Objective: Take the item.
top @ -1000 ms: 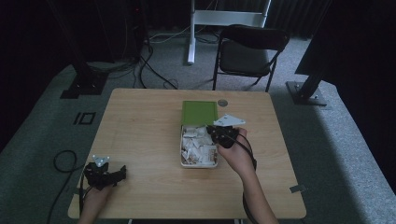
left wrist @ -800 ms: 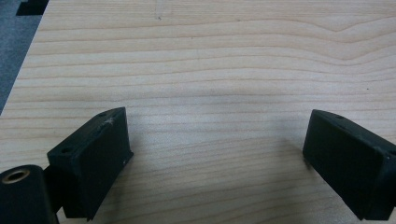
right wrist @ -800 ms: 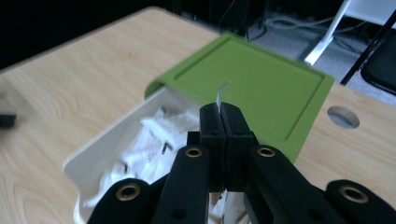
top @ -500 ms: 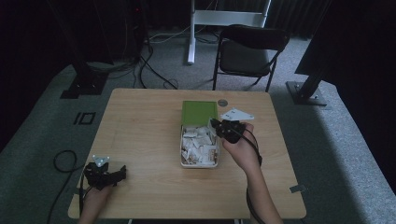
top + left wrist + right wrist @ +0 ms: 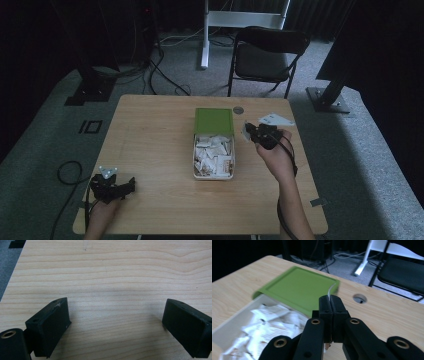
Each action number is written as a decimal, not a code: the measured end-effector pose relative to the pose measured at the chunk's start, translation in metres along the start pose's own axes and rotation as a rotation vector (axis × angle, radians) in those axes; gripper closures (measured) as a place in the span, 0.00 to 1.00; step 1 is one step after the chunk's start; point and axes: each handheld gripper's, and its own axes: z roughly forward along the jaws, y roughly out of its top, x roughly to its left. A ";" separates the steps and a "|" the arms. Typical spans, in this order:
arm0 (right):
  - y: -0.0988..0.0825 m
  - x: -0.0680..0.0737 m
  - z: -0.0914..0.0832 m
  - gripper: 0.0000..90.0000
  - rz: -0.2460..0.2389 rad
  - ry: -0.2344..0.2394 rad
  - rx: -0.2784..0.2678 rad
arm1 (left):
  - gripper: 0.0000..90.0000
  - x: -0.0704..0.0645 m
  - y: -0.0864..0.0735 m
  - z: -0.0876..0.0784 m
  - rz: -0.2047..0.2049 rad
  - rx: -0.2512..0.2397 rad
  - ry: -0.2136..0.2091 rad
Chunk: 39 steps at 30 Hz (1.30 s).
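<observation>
From above, the right gripper (image 5: pixel 256 133) is hovering just beside the box (image 5: pixel 213 154) of packets; the left gripper (image 5: pixel 114 186) is resting near the table's (image 5: pixel 150 145) corner. Left gripper view: jaws spreading wide over bare wood. Right gripper view: jaws pinching a thin packet (image 5: pixel 331 289), likely needing setting down next

Light wooden desk (image 5: pixel 160 130) with rounded corners, pale grain running left to right. Round cable hole (image 5: pixel 238 109) near the far edge, right of centre. White rectangular tray (image 5: pixel 195 160) full of small white paper packets (image 5: pixel 214 155) at mid-desk, its flat green lid (image 5: pixel 214 121) lying across the tray's far end. Left half of the desk bare wood.
</observation>
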 end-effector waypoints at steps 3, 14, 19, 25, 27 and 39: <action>-0.006 -0.010 0.001 0.99 0.029 -0.024 -0.002 | 0.09 0.000 0.000 0.000 -0.001 -0.001 0.000; -0.040 -0.037 0.018 0.99 0.092 -0.050 0.054 | 0.09 0.000 0.000 0.000 -0.001 -0.001 0.000; -0.056 -0.045 0.028 0.99 0.112 -0.059 0.069 | 0.09 0.000 0.000 0.000 -0.001 0.000 0.000; -0.068 -0.055 0.033 0.99 0.183 -0.082 0.057 | 0.09 0.000 0.000 0.000 -0.001 0.000 0.000; -0.078 -0.063 0.037 0.99 0.204 -0.098 0.077 | 0.09 0.000 0.000 0.000 -0.001 0.000 0.000; -0.110 -0.083 0.056 0.98 0.302 -0.077 0.125 | 0.09 0.000 0.000 0.000 -0.001 -0.001 0.000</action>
